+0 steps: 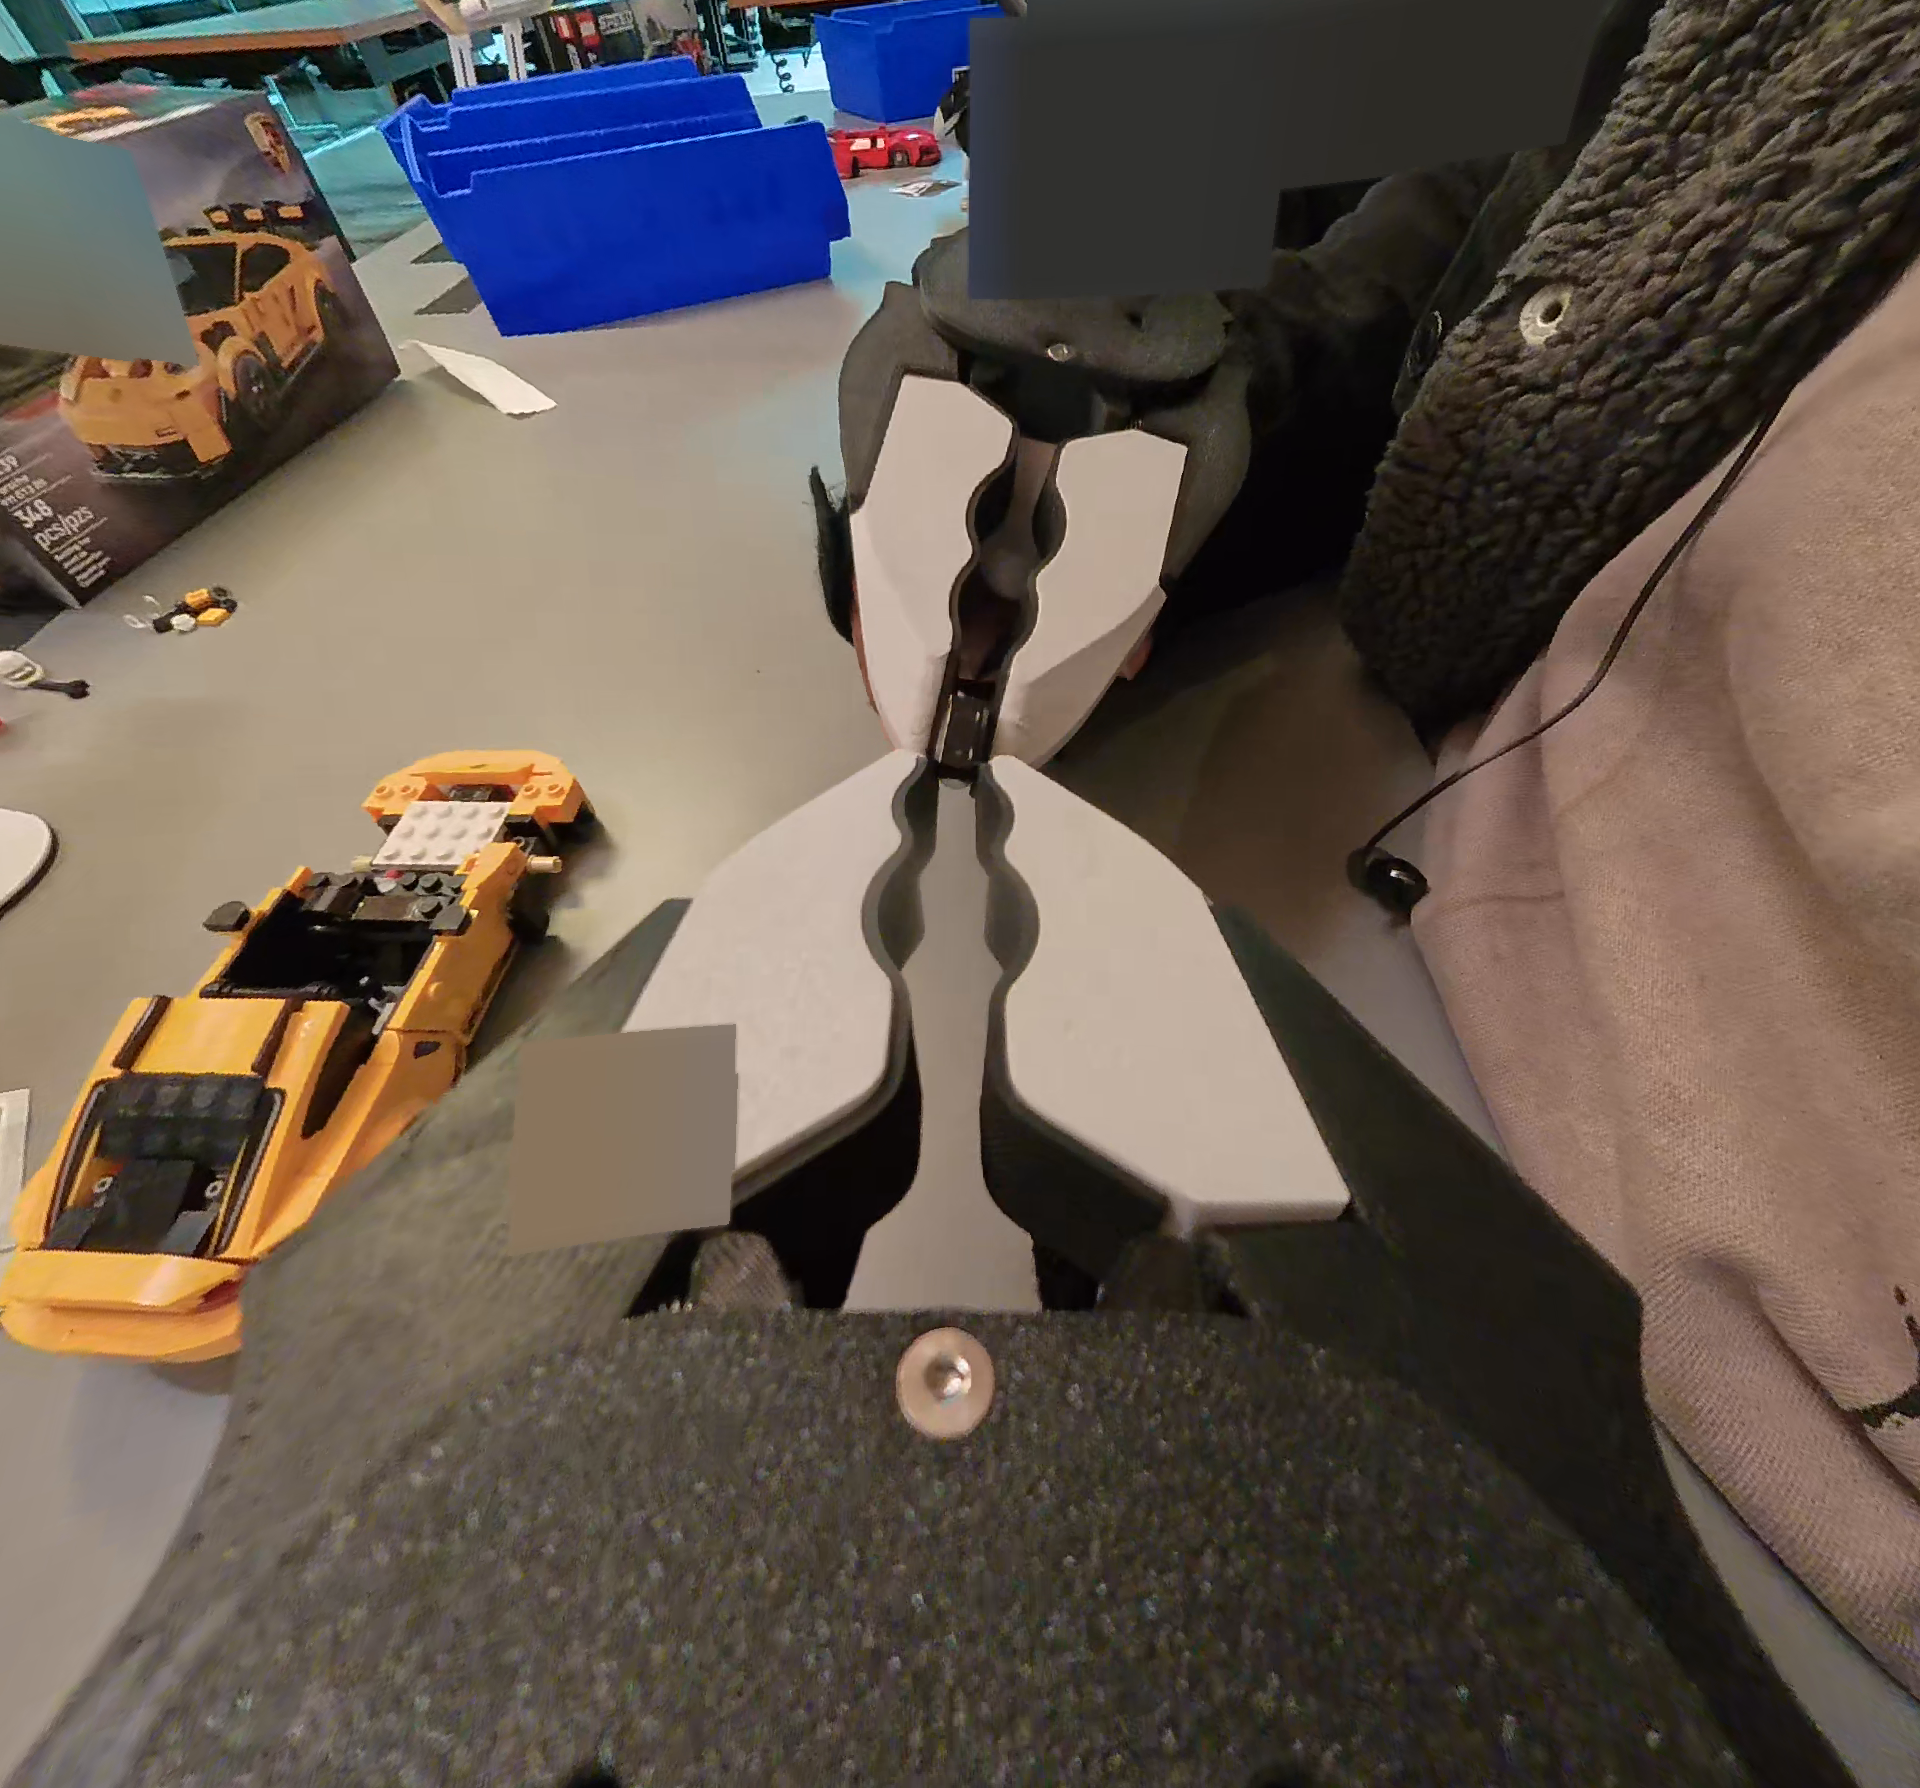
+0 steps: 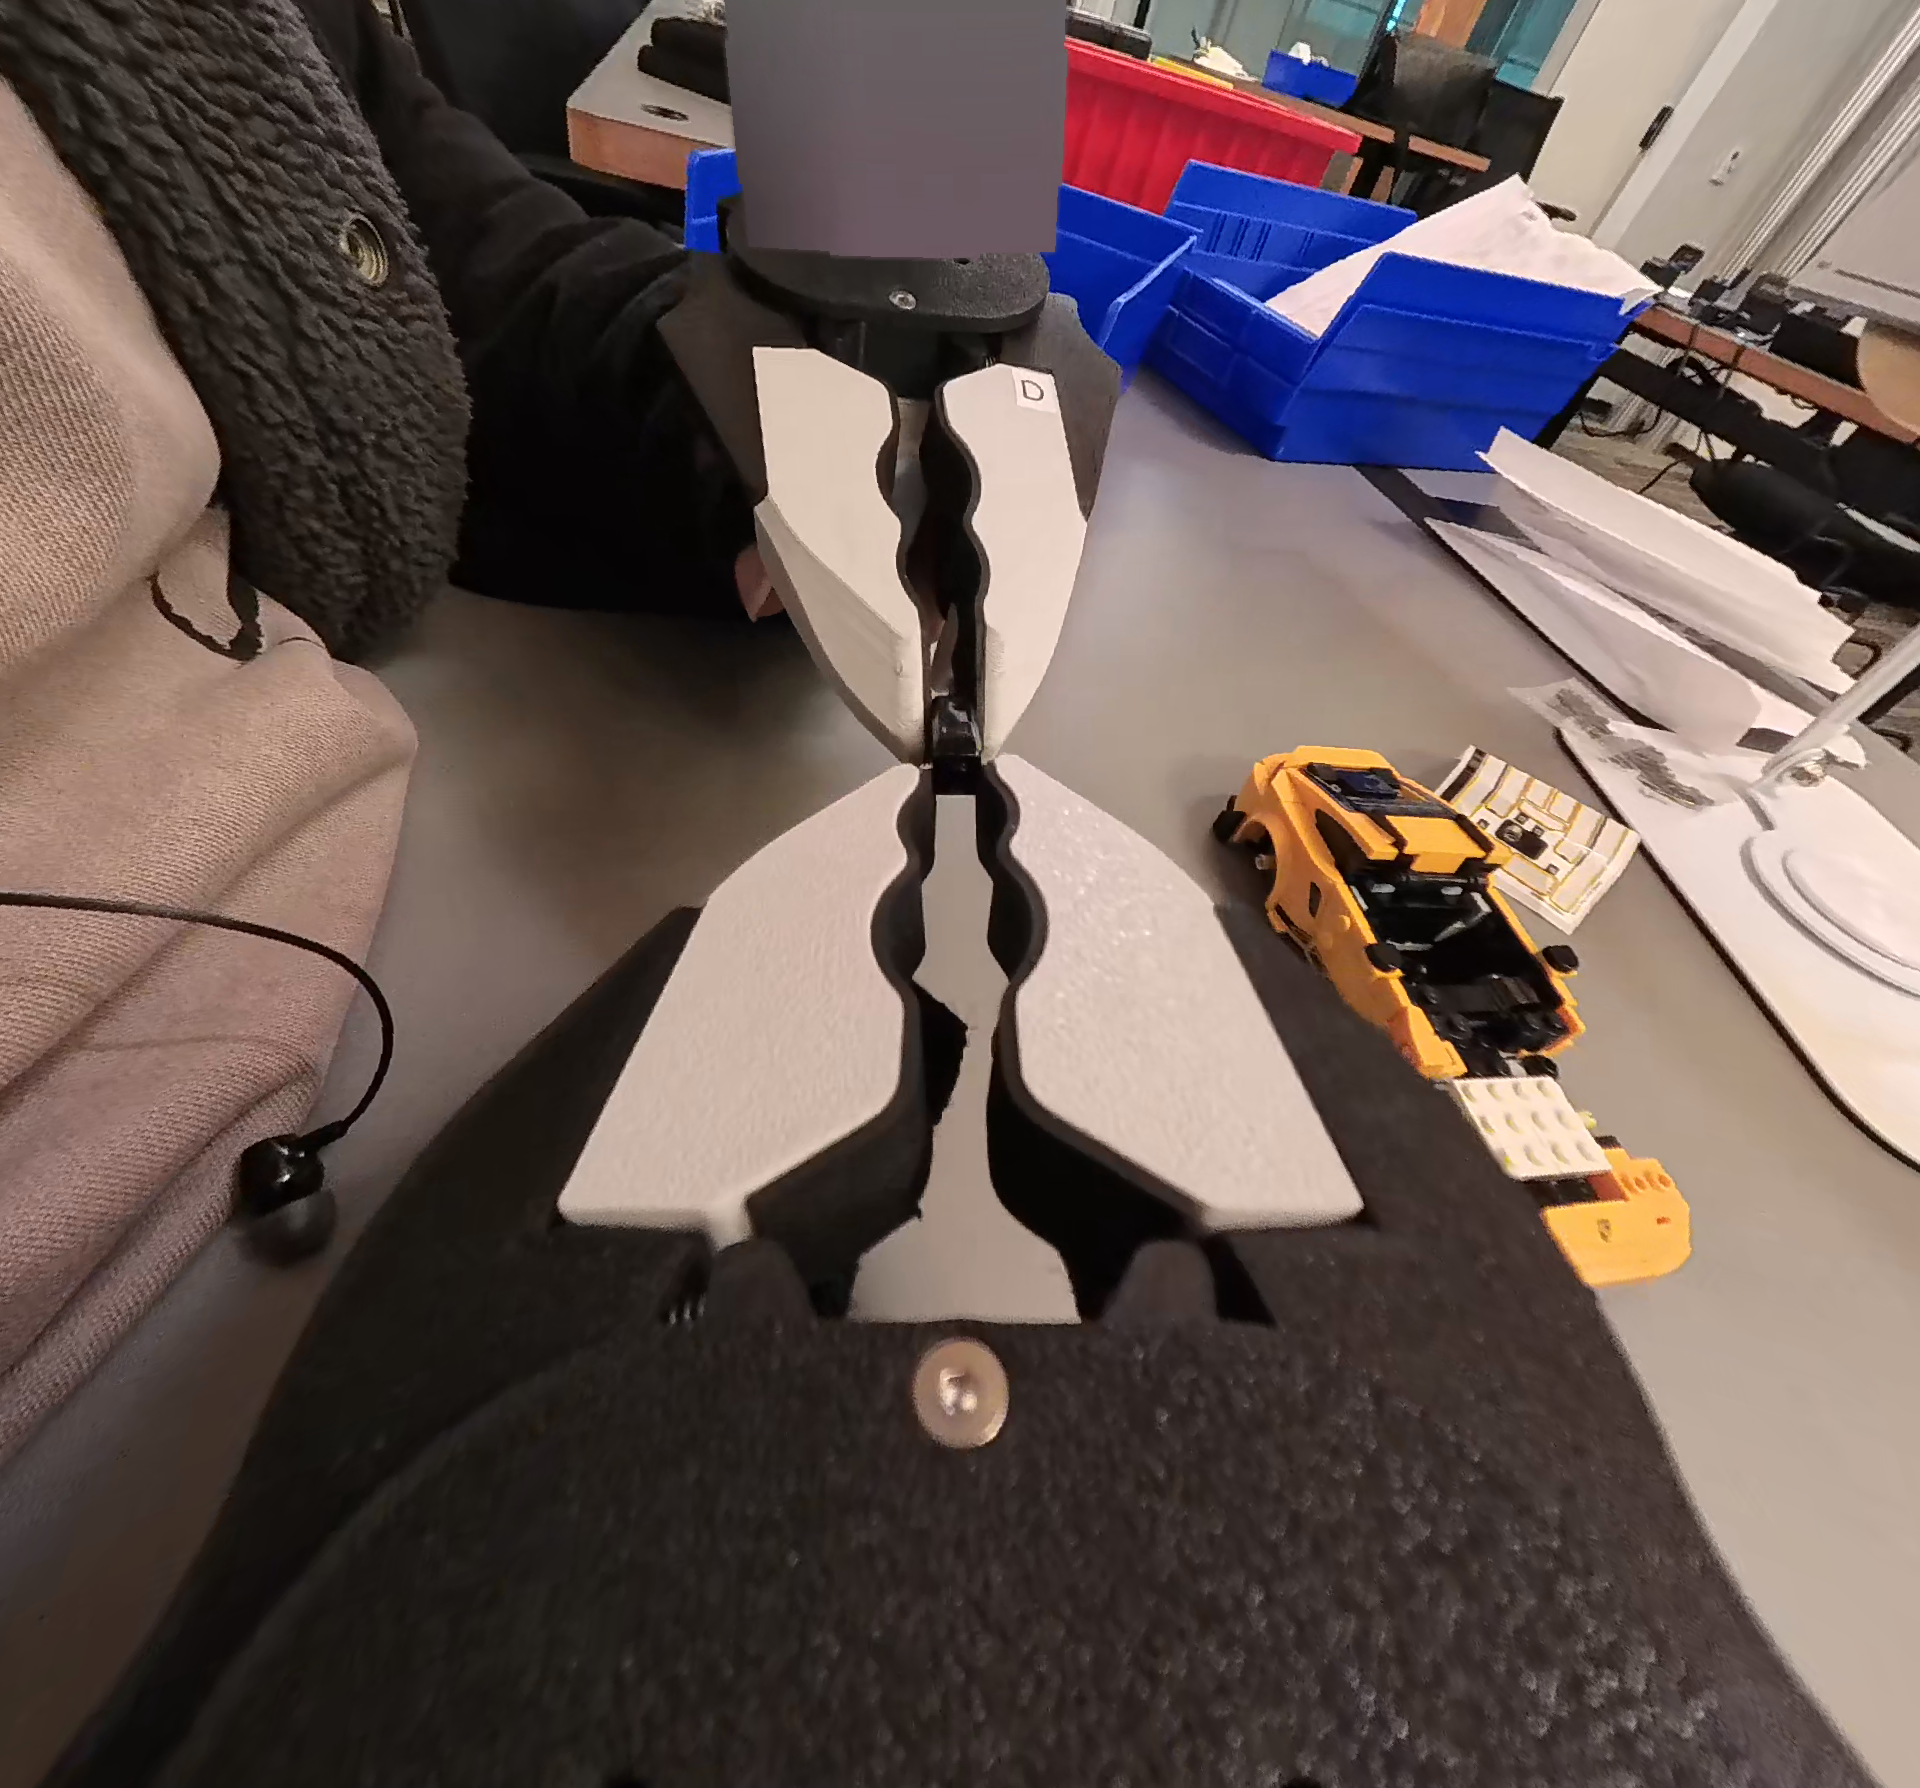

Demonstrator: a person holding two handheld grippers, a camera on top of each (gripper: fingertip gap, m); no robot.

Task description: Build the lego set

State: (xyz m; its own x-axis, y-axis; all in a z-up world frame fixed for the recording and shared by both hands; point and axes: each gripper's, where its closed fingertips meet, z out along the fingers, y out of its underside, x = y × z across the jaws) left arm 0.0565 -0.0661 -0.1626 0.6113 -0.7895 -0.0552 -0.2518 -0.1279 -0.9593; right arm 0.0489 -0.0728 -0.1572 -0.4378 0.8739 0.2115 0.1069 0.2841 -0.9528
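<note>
While both grippers [image 1: 948, 770] [image 2: 961, 772] pinch one small black piece [image 1: 961, 730] tip-to-tip, blue bins [image 2: 1382, 356] hold paper [image 2: 1455, 258]; lettered set box [image 1: 177, 336] sits nearby.

The left tongs [image 1: 954, 777] and the right tongs [image 2: 954, 774] are met tip to tip above the worktop [image 1: 623, 533], with a small lego piece [image 1: 961, 725] caught between both pairs of tips. In the left wrist view, the part-built lego car [image 1: 301, 1021] is set on the worktop at lower left, the set box [image 1: 177, 336] at upper left, and storage bins [image 1: 623, 190] behind at upper centre. A sticker sheet [image 2: 1538, 834] is laid just beyond the car in the right wrist view.
</note>
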